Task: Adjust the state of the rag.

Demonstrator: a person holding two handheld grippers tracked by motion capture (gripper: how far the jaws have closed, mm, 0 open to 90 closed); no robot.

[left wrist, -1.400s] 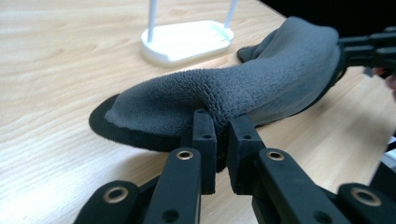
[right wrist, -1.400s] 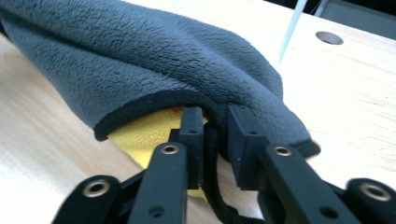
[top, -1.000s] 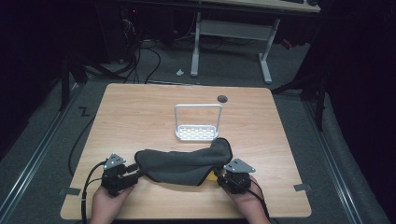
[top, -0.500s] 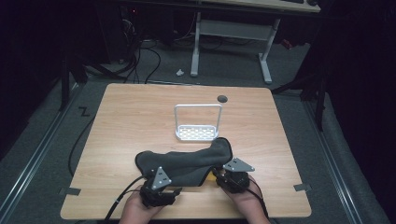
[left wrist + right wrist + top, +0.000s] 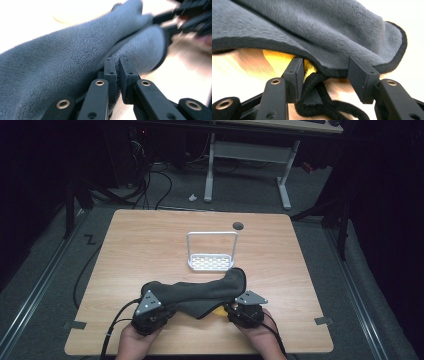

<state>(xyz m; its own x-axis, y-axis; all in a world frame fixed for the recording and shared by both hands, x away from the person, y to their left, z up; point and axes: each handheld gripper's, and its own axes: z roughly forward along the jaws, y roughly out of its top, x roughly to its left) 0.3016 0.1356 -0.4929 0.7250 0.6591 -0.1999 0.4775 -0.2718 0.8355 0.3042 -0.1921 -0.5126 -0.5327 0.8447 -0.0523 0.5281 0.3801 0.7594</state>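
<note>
A wooden surface (image 5: 150, 245) is standing in a dark room, a white wire rack (image 5: 211, 251) sitting near its middle. Along the near edge a grey cloth (image 5: 200, 292) is lying draped between the left gripper (image 5: 150, 312) and the right gripper (image 5: 245, 307), a yellow item (image 5: 217, 310) peeking out beneath it. In the left gripper view, the fingers (image 5: 110, 72), having just been closing, are pinching a fold of the grey cloth (image 5: 62, 60). In the right gripper view, the fingers (image 5: 293, 75), having just been opening, are standing wide apart under the cloth's (image 5: 312, 30) black-trimmed edge, the yellow item (image 5: 279, 61) lying beyond them.
</note>
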